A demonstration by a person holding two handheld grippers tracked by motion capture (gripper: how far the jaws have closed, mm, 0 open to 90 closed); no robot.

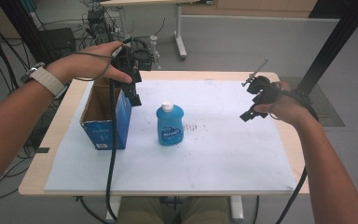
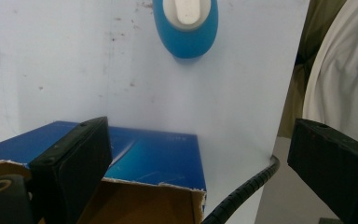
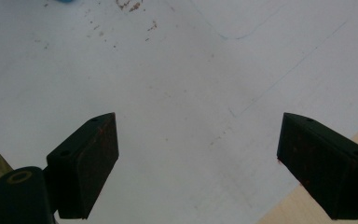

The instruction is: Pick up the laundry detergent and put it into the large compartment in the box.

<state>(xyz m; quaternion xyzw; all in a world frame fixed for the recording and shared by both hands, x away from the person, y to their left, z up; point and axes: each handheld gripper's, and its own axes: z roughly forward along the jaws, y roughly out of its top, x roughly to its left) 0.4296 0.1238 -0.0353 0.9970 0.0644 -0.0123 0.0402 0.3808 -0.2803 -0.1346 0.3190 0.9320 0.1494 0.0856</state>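
The blue plastic bottle with a white cap (image 1: pixel 170 124) stands upright in the middle of the high view, on the pale sheet (image 1: pixel 214 154) that covers the counter (image 1: pixel 289 140) — just right of the open blue cardboard box (image 1: pixel 106 119), apart from it and untouched by either gripper. The work in hand looks like getting that bottle into the box, with nothing grasped so far.

The left gripper (image 1: pixel 134 95) hangs at the upper left of centre in the high view, over the box's right wall, jaws spread and empty. Held there, it seems poised between box and bottle, within easy reach of the cap. The right gripper (image 1: pixel 254 109) floats at the right of the high view, well apart from both things, its jaws also spread with nothing between them — probably kept aside so the left hand has room.

The left gripper view adds what the high view cannot: looking down past the black jaws, it shows the box's torn brown inner edge (image 2: pixel 158 186) at the bottom of the frame and the bottle (image 2: pixel 186 32) from above at the top edge, its white cap centred, with the gripper's cable (image 2: pixel 242 193) trailing at lower right. The right gripper view (image 3: pixel 198 168) looks down on bare sheet with faint specks and pen lines, the wooden counter edge (image 3: pixel 307 205) showing at the lower right corner.
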